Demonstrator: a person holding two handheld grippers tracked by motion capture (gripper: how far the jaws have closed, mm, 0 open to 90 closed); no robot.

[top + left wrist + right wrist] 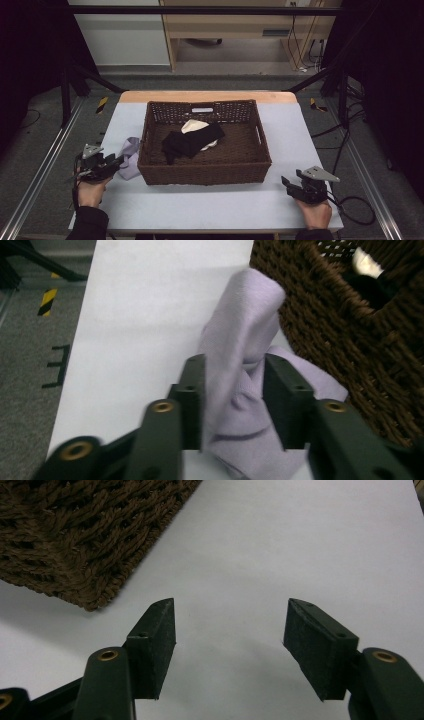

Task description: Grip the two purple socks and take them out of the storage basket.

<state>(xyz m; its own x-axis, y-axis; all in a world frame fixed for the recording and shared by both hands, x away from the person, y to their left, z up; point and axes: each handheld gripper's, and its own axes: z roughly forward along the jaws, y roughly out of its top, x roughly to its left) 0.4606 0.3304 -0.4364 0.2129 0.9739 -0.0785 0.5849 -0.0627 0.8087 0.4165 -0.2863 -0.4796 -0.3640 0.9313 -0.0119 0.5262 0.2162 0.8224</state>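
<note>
- Lavender cloth [131,160], count one: crumpled on the table [200,205], outside the basket, just beside its left wall near the front corner. In the left gripper view [245,340], rising in a soft peak between the two black jaws.
- Left gripper [119,159], count one: at the left edge of the table, pointed at the lavender cloth. Jaws parted, cloth standing between them and brushing both inner faces, not squeezed flat; released rather than clenched.
- Right gripper [286,181], count one: at the front right of the table, well apart from the lavender cloth, pointed toward the basket's front right corner. Jaws spread wide in the right gripper view [230,630], bare table between them, grasping nothing.
- Hands, count two: left hand [91,192] and right hand [315,212], one behind each gripper, both entering from the near edge.
- Woven basket [205,175], count one: dark brown, rectangular, middle of the table, handle slot in the far wall.
- Black garment [192,140], count one: lying inside the basket, toward the middle.
- Cream cloth [192,125], count one: inside the basket, partly under the black garment, showing at its far and right edges.
- Table, count one: pale grey top, wooden strip along the far edge.
</note>
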